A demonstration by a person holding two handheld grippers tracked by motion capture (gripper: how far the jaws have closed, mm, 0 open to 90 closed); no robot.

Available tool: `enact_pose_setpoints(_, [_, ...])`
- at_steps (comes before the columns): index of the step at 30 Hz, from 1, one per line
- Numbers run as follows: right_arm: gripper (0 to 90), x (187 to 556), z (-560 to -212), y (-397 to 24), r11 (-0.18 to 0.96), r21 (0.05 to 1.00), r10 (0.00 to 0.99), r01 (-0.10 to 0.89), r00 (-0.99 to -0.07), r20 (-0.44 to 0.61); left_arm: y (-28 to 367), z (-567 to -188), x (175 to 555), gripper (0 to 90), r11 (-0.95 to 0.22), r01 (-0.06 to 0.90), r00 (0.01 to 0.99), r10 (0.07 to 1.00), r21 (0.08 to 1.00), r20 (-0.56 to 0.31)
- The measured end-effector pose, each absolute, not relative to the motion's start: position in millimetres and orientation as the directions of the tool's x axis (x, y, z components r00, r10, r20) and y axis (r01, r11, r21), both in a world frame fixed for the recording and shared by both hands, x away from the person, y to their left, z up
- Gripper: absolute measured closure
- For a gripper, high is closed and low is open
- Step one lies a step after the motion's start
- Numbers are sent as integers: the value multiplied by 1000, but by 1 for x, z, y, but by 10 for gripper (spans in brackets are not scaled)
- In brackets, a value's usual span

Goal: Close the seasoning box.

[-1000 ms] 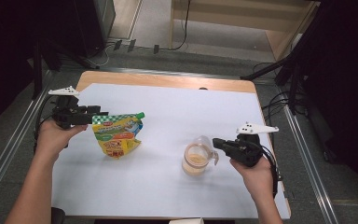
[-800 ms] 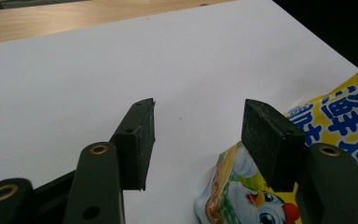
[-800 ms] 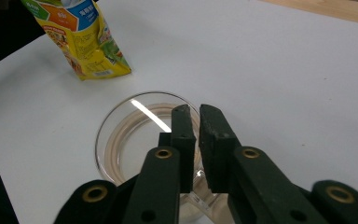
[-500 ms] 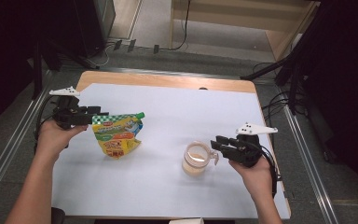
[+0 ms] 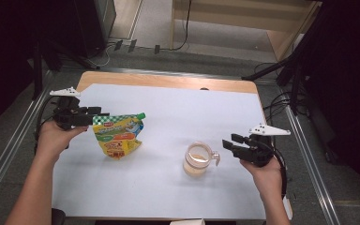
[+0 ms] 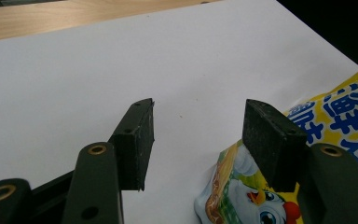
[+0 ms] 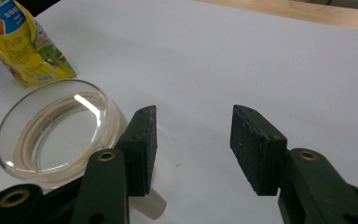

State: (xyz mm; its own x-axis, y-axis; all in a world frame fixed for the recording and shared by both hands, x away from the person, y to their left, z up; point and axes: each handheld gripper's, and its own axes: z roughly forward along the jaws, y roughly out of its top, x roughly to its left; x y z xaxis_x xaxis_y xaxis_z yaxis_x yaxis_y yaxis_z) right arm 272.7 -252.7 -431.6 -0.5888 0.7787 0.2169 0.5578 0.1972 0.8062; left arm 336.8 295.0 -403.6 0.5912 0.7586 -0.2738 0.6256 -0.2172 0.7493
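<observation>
Right gripper (image 5: 228, 145): jaws just been opening, now wide, nothing between, tips just beside the handle of the clear glass mug (image 5: 198, 159) on the white table sheet (image 5: 168, 117). Left gripper (image 5: 98, 117): jaws apart at the top edge of the yellow printed snack pouch (image 5: 117, 137); contact hard to make out, pouch cut off in the left gripper view.

A wooden table (image 5: 168, 80) is carrying a white sheet (image 5: 178, 117) that is covering nearly all its top. A yellow snack bag (image 5: 117, 136) is lying on the sheet toward nine o'clock; a glass mug (image 5: 198, 159) is standing toward five o'clock, well apart.
</observation>
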Motion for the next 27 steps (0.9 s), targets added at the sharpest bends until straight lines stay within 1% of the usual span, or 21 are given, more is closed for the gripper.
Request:
enact_pose_setpoints(12, [437,278,-452,-272,174,811,807,559,-552,207,294,-404,337,443,-221,627,590,760,747,-271])
enact_pose_setpoints(16, [398,280,-458,-278,165,807,823,567,-531,205,295,-405,337,444,-219,630,587,762,745,-273])
enact_pose_setpoints(18, [360,281,-462,-281,158,809,833,566,-516,199,295,-406,337,443,-219,631,587,762,744,-273])
enact_pose_setpoints(23, [318,282,-469,-285,156,808,851,568,-493,183,295,-409,338,425,-220,641,580,766,736,-277])
enact_pose_setpoints(27, [315,283,-472,-286,154,804,855,575,-485,183,294,-410,338,420,-218,641,577,769,736,-275])
